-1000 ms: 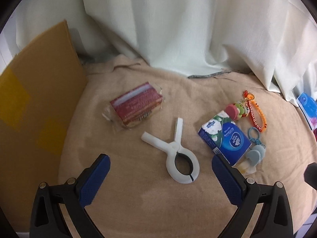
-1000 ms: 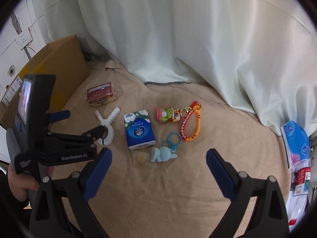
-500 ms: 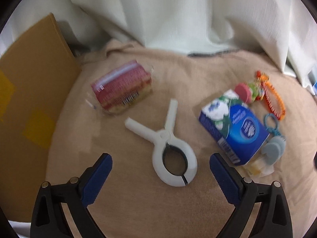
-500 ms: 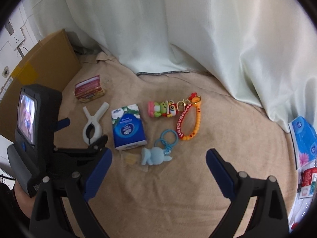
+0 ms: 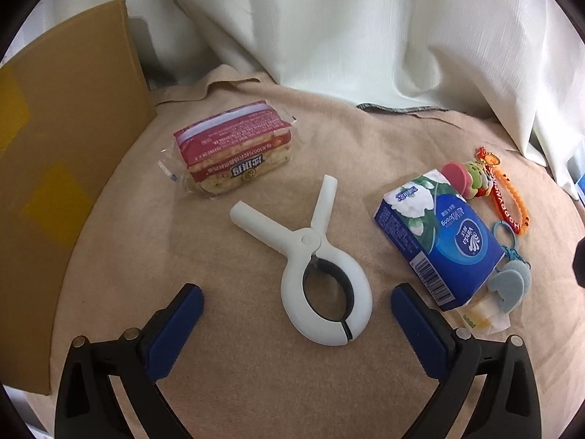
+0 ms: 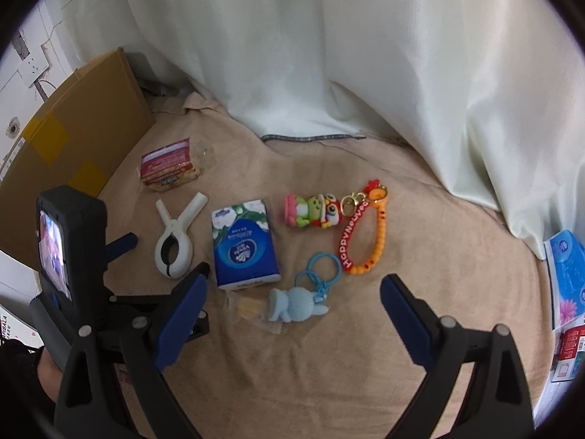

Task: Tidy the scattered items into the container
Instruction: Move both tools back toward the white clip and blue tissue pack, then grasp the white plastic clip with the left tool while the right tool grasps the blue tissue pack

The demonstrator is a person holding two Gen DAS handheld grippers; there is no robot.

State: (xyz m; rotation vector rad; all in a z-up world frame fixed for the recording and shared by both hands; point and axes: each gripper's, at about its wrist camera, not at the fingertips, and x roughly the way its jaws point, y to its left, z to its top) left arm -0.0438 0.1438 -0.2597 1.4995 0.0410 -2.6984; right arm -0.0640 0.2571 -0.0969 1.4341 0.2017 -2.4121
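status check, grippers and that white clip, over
Left gripper open, straddling white clip on cloth. Right gripper open, empty, above blue keychain. Cardboard box at left; path clear.

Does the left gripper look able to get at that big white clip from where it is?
Probably yes. The left gripper is open, the white clip lies flat on the cloth between its fingers, and nothing covers it; the tissue pack sits apart.

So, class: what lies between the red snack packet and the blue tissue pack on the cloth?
The white clip lies between the red snack packet and the blue tissue pack, apart from both. Both wrist views show it.
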